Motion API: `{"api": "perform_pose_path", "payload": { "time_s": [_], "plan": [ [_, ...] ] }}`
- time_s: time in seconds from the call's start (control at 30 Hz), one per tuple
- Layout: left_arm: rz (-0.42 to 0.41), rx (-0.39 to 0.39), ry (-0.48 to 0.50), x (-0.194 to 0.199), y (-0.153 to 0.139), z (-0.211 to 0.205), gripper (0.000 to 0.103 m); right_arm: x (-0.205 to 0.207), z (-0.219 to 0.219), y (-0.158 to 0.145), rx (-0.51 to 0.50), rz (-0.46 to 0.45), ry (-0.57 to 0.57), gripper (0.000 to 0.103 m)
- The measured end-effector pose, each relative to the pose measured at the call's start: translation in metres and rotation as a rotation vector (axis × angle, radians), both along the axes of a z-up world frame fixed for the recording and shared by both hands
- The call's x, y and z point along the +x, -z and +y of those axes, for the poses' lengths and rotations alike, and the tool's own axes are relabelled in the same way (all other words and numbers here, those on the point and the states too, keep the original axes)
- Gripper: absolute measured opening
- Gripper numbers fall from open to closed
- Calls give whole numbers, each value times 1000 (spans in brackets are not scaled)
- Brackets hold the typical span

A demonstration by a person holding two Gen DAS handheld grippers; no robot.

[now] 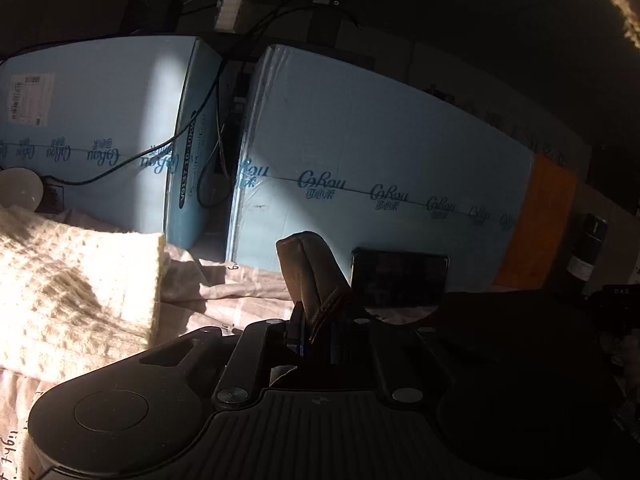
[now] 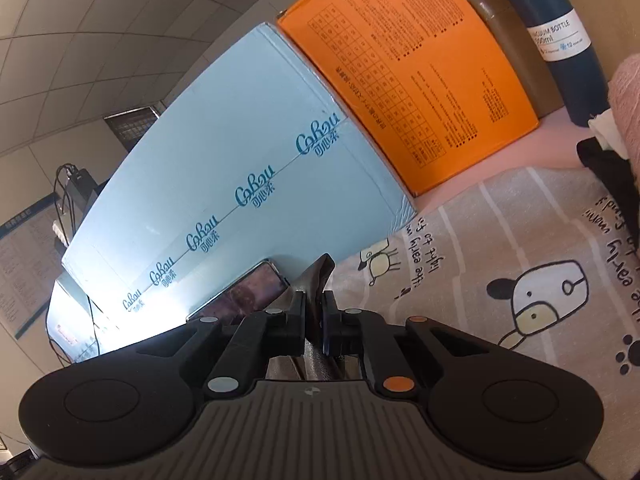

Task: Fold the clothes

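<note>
My left gripper (image 1: 308, 320) is shut on a fold of brown cloth (image 1: 304, 264) that sticks up between its jaws. My right gripper (image 2: 314, 312) is shut on an edge of the same dark brown cloth (image 2: 318, 274), which pokes up past the jaws. A cream waffle-knit garment (image 1: 72, 280) lies folded at the left of the left wrist view on the printed bedsheet (image 1: 240, 288). In the right wrist view the bedsheet (image 2: 500, 248) with cartoon dogs spreads to the right.
Two light blue cardboard boxes (image 1: 360, 160) (image 1: 100, 120) stand close ahead, with cables between them. An orange box (image 2: 420, 64) and a dark blue bottle (image 2: 560, 40) stand to the right. A phone (image 2: 244, 296) leans on the blue box. Dark and pink clothes (image 2: 616, 152) lie far right.
</note>
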State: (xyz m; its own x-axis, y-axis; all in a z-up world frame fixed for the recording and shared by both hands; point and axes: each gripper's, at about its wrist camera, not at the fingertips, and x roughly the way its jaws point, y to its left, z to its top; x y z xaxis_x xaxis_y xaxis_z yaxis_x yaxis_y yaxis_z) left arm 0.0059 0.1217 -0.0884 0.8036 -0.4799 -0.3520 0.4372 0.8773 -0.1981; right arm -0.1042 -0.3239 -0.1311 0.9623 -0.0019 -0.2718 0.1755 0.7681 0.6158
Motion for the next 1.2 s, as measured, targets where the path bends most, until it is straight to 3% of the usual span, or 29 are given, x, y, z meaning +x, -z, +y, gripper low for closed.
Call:
{"api": "perform_pose_path", "payload": {
  "time_s": [0.1,0.17,0.23,0.3,0.37,0.5,0.6,0.73,0.8,0.9,1.03,1.13,1.2],
  "plan": [
    [19,62,-73,11,3,0,11,2,0,-1,-49,60,-1,8],
    [37,118,-128,16,7,-1,22,6,4,2,-87,113,-10,19],
    [54,174,-182,21,12,-1,31,9,11,6,-146,159,11,53],
    [54,214,-222,23,13,-2,49,8,17,8,-219,167,50,60],
    [5,201,-205,11,4,-2,66,5,21,7,-258,163,69,65],
    [-47,151,-49,-13,-5,-3,91,-3,27,1,-319,147,102,70],
    [-47,126,37,-24,-3,-1,92,-14,33,-8,-347,98,100,73],
    [-10,133,102,-43,9,2,92,-19,43,-14,-331,93,-83,81],
    [8,184,140,-53,17,-1,93,-17,49,-12,-300,106,-202,83],
    [56,333,156,-59,35,-14,95,-9,62,-5,-274,146,-360,85],
    [81,425,119,-56,43,-24,99,-2,82,6,-380,252,-411,85],
    [48,424,86,-62,35,-25,99,4,100,15,-495,321,-422,89],
    [9,405,76,-72,26,-20,99,0,108,22,-567,312,-431,94]
  ]
}}
